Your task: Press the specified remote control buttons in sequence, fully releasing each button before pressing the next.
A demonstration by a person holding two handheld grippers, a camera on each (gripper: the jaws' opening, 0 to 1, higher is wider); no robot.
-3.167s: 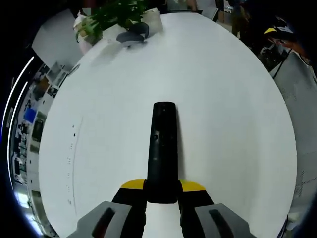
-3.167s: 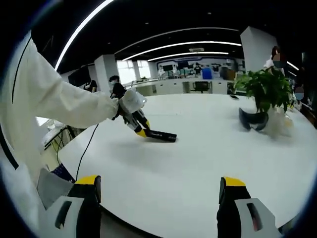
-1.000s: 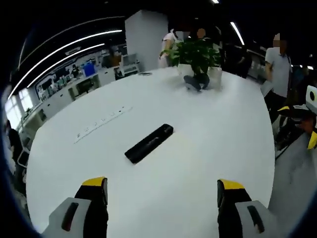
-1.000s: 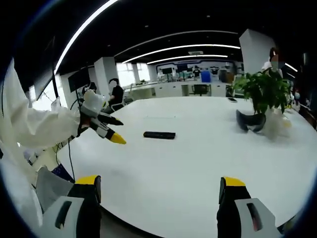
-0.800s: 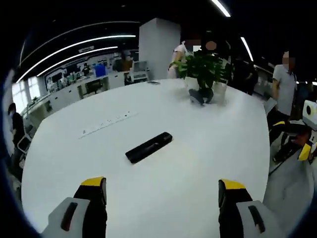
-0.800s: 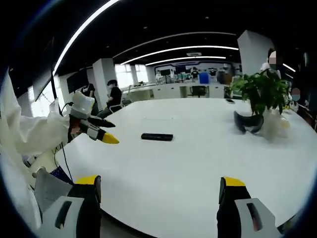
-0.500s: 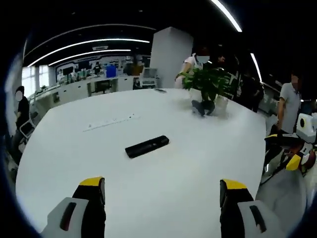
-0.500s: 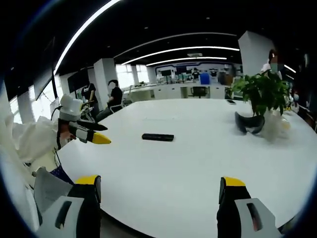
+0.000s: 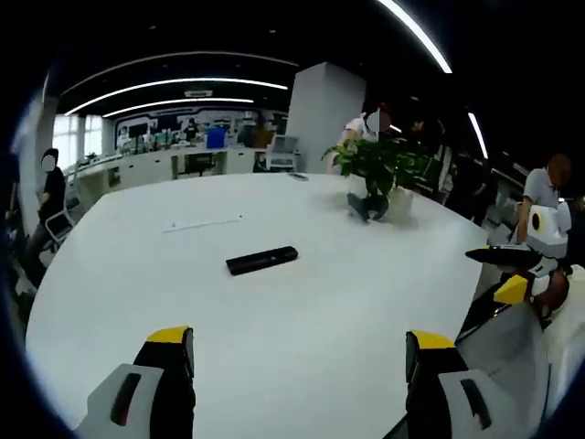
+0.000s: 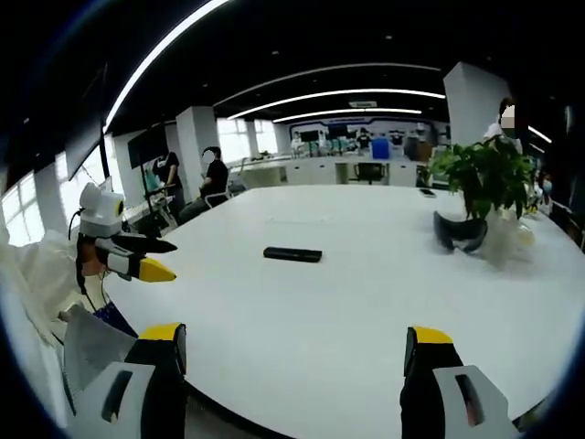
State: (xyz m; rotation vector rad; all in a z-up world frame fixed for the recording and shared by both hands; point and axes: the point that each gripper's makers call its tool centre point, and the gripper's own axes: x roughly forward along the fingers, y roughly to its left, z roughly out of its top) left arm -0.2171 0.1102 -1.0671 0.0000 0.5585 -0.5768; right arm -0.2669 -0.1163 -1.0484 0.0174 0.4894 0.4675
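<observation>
One black remote control (image 9: 262, 261) lies flat out on the broad white bench (image 9: 302, 311), alone near the middle, and nothing is touching it. The left claw (image 9: 297, 361) hangs at the near edge with its yellow-tipped jaws spread wide and nothing between them; the right claw (image 10: 291, 357) does the same on its side, released, jaws apart. In the right gripper view the left claw sits off the bench edge, and in the left gripper view the right claw is out past the bench's rim, so both are well apart from the remote. By my read, no button is being pressed at this instant: either we're between presses or the sequence is over, and the buttons are too small to tell which. If another press is due, a claw has to travel in over the bench, bring one jaw tip down on the chosen button, then lift fully clear. Count it up: one remote, two claws, one potted plant (image 10: 484, 178) at the far side with one dark curved object (image 10: 460, 231) at its foot.
</observation>
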